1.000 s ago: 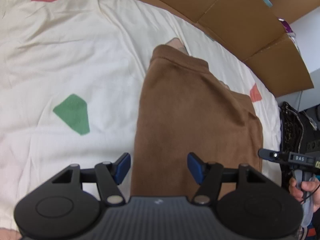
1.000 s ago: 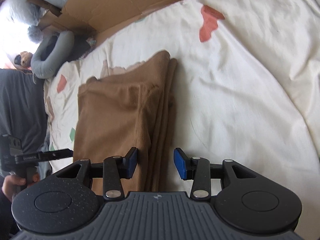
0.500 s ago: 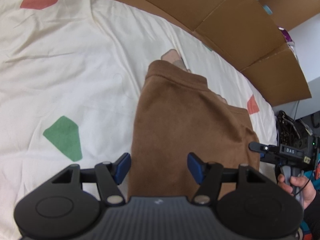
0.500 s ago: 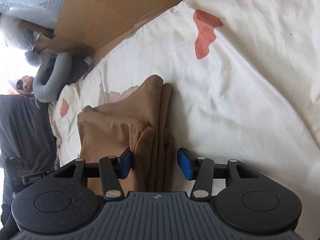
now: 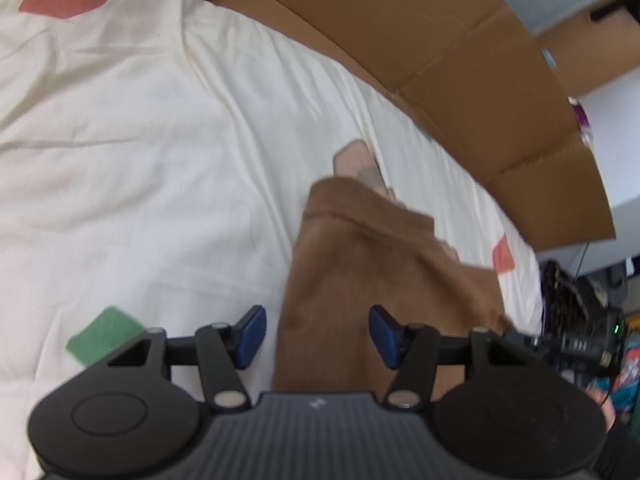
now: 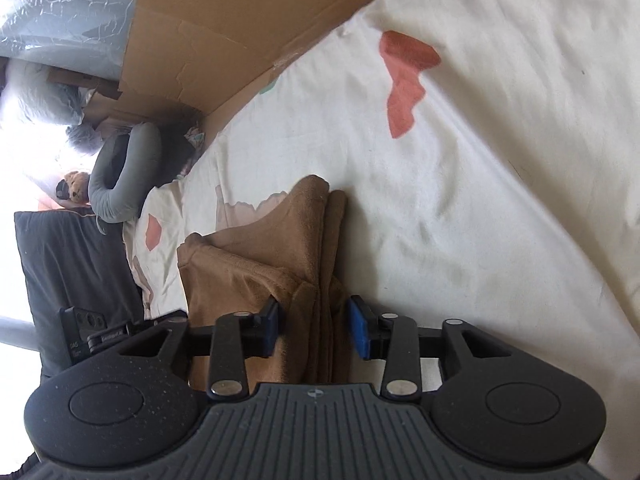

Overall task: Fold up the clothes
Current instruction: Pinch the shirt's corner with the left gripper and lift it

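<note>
A folded brown garment (image 5: 372, 280) was seen lying on a bed covered by a cream sheet (image 5: 140, 168) printed with red and green patches. The left hand-held gripper (image 5: 316, 334) was held low over the garment's near left edge, its blue pads apart and closing, with the cloth's edge between them but not yet pressed. At 3 o'clock in that view, the other tool was glimpsed in a person's hand.

In the right wrist view, the right hand-held gripper (image 6: 314, 328) was set astride the stacked layers at the garment's right edge, toward 12 o'clock from its body. Its jaws were closing, the left pad touching the fabric and the right pad just beside it. Flattened cardboard (image 6: 224, 28) was seen along the bed's far side, and a grey neck pillow (image 6: 120, 176) lay at 10 o'clock.
</note>
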`<action>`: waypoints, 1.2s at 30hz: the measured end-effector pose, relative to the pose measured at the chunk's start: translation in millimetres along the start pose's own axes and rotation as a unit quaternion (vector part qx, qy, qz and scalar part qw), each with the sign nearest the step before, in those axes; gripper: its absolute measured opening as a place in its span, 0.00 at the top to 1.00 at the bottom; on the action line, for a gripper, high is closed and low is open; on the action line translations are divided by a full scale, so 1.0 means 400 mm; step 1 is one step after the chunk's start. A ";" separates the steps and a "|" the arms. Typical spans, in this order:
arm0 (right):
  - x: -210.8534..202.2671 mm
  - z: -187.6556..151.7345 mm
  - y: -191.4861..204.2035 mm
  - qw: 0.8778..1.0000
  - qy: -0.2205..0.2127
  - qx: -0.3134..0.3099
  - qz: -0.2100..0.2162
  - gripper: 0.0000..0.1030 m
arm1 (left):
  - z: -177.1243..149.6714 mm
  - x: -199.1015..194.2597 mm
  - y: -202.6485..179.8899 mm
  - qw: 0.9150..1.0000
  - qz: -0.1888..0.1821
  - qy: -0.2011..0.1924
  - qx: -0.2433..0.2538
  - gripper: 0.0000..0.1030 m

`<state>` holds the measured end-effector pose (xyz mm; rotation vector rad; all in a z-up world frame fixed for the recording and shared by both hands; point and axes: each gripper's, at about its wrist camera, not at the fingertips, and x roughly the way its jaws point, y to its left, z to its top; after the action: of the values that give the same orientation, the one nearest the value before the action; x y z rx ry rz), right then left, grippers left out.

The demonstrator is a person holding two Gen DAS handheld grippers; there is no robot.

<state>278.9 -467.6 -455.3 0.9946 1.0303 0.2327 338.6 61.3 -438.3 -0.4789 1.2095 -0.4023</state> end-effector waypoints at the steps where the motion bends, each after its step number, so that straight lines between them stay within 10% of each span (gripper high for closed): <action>1: 0.002 -0.002 -0.005 1.000 0.001 0.005 0.002 0.57 | 0.005 0.005 0.003 1.000 -0.003 -0.002 -0.002 0.43; 4: 0.009 -0.010 -0.014 1.000 0.003 0.013 0.011 0.51 | 0.015 0.017 0.009 1.000 -0.012 -0.003 -0.004 0.49; 9: 0.025 -0.012 -0.017 1.000 0.001 0.015 0.023 0.56 | 0.016 0.018 0.002 1.000 -0.020 -0.007 0.012 0.91; 11: 0.023 -0.006 -0.009 1.000 0.003 0.011 0.025 0.68 | 0.013 0.014 -0.004 0.999 -0.022 -0.013 0.022 0.91; 21: 0.028 -0.014 -0.016 0.999 0.005 0.017 0.031 0.60 | 0.018 0.047 0.024 0.998 -0.069 0.000 -0.008 0.73; 36: 0.049 -0.020 -0.009 0.999 -0.017 0.019 0.049 0.69 | 0.053 0.092 0.011 0.989 -0.143 -0.025 -0.031 0.84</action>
<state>282.0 -453.8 -471.2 1.0807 0.9601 0.2763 370.3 48.1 -464.0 -0.7159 1.1098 -0.5945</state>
